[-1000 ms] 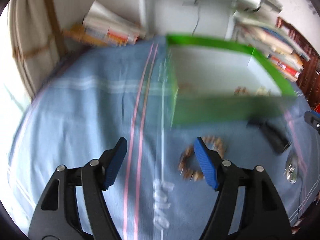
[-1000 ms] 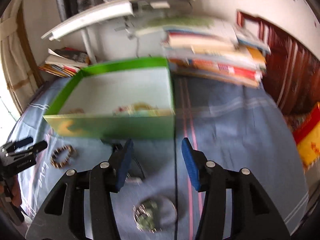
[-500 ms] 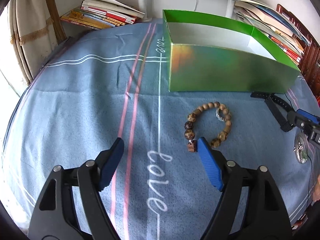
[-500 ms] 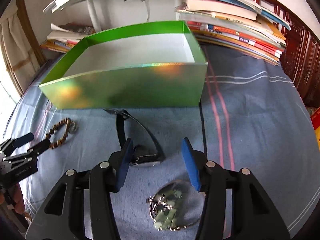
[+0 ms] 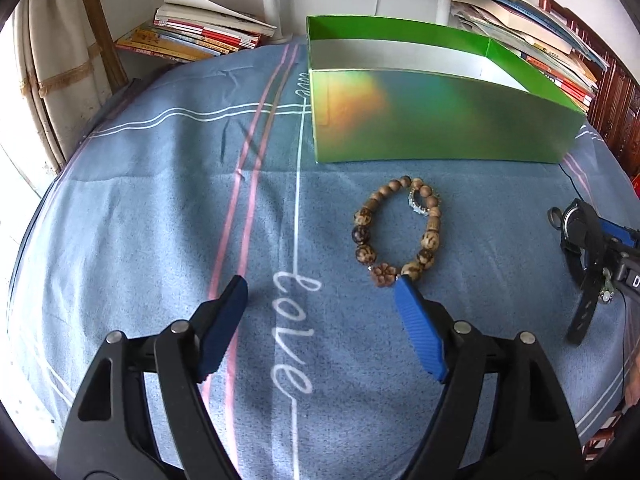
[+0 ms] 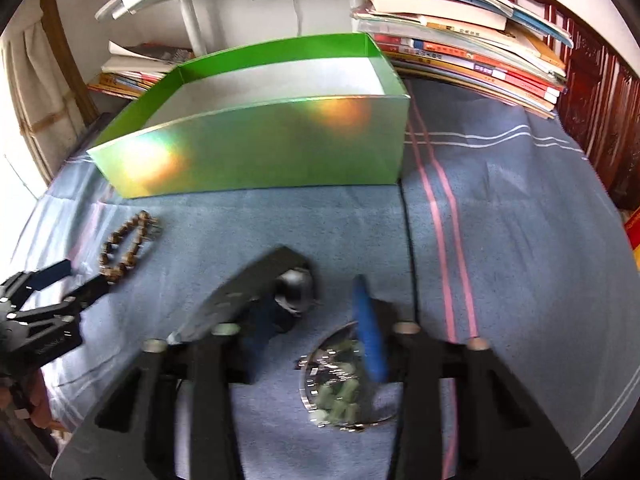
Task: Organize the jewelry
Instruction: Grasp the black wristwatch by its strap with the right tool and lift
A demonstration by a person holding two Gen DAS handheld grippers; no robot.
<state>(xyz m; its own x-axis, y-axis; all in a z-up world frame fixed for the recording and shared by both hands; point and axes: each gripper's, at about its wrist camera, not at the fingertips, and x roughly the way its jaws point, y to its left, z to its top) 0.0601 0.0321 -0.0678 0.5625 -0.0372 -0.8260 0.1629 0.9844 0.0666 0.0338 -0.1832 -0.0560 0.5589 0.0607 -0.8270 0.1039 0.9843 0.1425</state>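
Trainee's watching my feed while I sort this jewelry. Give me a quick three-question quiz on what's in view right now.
1. True or false: the bead bracelet lies inside the green box.
2. Which piece lies near the watch? A) silver hoop with pale green stones B) pearl necklace C) gold ring
3. Fill in: the left gripper has its jaws ____, with nothing between them.

Key: 1 false, it lies on the blue cloth in front of the box; 2 A; 3 open.
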